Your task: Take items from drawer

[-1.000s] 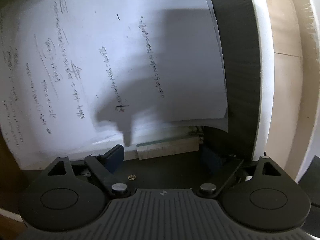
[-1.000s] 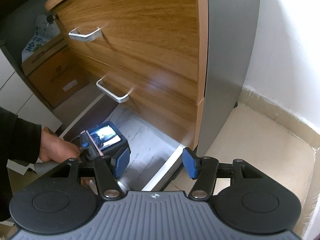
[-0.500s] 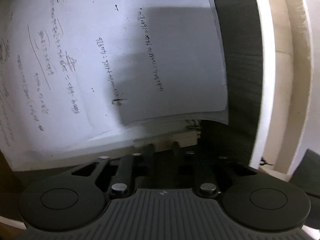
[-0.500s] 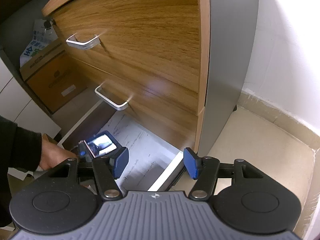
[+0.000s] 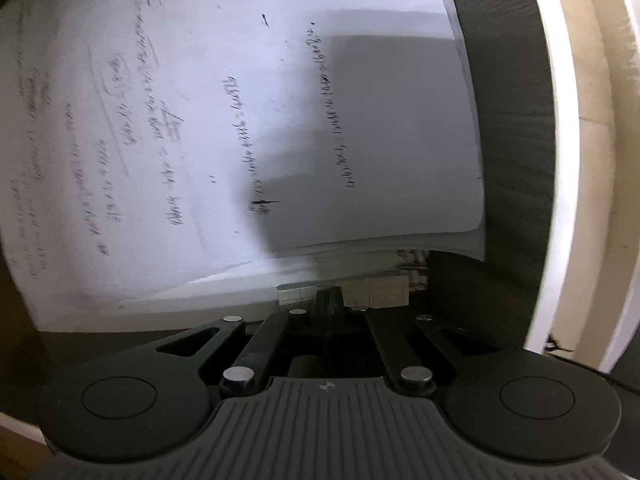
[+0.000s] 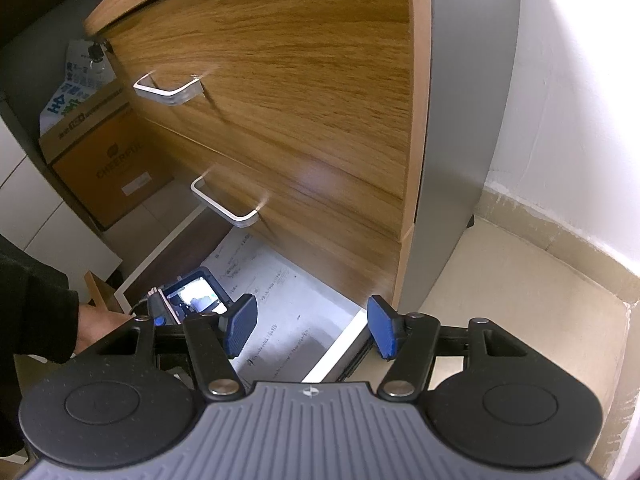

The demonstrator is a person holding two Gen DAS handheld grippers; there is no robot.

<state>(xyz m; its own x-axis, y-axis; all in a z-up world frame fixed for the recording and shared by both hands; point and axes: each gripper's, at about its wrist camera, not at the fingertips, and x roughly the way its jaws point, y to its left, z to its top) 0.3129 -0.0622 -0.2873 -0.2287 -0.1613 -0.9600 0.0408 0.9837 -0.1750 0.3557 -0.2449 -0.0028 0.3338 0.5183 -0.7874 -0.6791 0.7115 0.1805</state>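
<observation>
- Blue-padded fingers (image 6: 241, 326) of the right gripper (image 6: 310, 330) are standing wide apart with nothing between them, hovering above the open bottom drawer (image 6: 340, 346).
- Black, the left gripper (image 5: 331, 305) is sitting low inside that drawer with its fingers drawn together at a small tan card-like item (image 5: 374, 292); whether it is actually pinching the card I cannot tell.
- Just beyond the card, handwritten paper sheets (image 5: 240, 120) are lying stacked on the drawer's dark floor, reaching toward its back.
- Above the drawer, two closed wooden fronts are showing metal handles (image 6: 226, 208).
- Left of the drawer, a cardboard box (image 6: 108, 164) is sitting on the floor.
</observation>
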